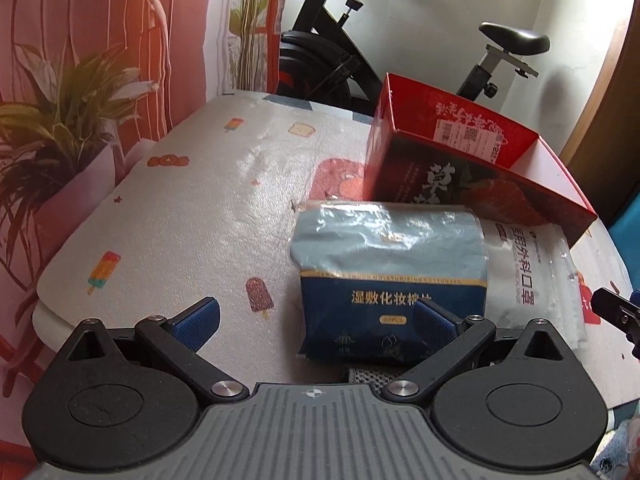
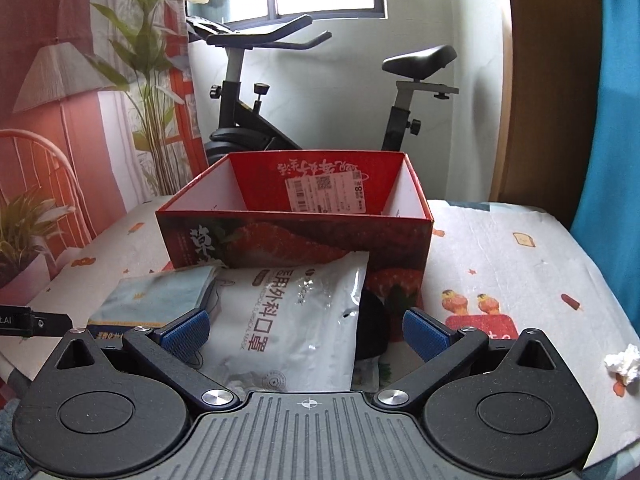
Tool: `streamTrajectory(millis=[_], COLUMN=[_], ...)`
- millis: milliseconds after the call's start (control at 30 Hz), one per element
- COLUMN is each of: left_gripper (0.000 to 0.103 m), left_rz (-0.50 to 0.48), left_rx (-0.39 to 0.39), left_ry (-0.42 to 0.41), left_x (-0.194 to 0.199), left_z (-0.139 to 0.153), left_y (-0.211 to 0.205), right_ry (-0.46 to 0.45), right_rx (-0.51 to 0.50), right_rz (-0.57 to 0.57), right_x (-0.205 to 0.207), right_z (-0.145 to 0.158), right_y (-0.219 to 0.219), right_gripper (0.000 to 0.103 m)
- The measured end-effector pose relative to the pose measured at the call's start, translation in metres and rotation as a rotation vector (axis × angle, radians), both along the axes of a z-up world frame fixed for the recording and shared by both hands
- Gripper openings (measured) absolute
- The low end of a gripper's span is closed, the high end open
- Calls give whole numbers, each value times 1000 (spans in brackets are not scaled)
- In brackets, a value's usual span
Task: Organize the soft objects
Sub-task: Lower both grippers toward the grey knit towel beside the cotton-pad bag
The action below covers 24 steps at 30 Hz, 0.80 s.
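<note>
Here, both grippers hover low over a surface (image 1: 180,208) covered in a white cloth printed with ice lollies. The left gripper (image 1: 316,320) has its jaws spread wide and holds nothing; its right blue pad stands in front of the near edge of a blue cotton-pad pack (image 1: 390,276). The right gripper (image 2: 306,332) likewise has its jaws spread and empty, with a white mask pouch (image 2: 296,316) lying between and beyond them. The pouch lies just right of the blue pack, its far end leaning against the front wall of an open red strawberry box (image 2: 296,236). A crumpled white tissue (image 2: 623,363) lies apart at the near right. An exercise bike (image 2: 280,92) stands beyond the far edge.
</note>
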<state>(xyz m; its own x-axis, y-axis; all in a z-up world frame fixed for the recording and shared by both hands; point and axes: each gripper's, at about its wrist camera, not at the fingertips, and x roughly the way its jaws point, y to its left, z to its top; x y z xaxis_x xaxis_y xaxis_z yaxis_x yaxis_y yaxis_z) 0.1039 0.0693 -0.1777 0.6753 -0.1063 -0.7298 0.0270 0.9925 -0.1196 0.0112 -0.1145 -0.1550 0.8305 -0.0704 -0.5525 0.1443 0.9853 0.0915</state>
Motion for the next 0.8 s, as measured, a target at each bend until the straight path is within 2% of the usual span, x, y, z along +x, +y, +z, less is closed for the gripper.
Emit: streamTrajectory(millis=[167, 233, 367, 500, 600, 700, 800], left_gripper=[103, 103, 103, 103, 103, 103, 103], left_rz=[-22, -38, -91, -141, -128, -108, -123], left_rx=[-14, -16, -41, -2, 22, -14, 24], left_ry=[31, 68, 136, 177, 199, 223, 210], left_x=[-10, -10, -5, 0, 6, 12, 13], left_z=[-13, -24, -47, -62, -73, -82, -85], left_y=[1, -1, -6, -17, -20, -14, -19], right_ry=[53, 86, 143, 174, 208, 251, 256], right_rx=[-27, -33, 25, 90, 78, 84, 78], right_rz=[35, 36, 2, -38, -56, -68, -76], right_x=[-10, -14, -18, -21, -19, -15, -14], right_z=[-17, -26, -40, -49, -60, -71, -75], right_y=[-1, -2, -14, -30, -35, -37, -38], right_gripper=[103, 103, 103, 103, 103, 103, 103])
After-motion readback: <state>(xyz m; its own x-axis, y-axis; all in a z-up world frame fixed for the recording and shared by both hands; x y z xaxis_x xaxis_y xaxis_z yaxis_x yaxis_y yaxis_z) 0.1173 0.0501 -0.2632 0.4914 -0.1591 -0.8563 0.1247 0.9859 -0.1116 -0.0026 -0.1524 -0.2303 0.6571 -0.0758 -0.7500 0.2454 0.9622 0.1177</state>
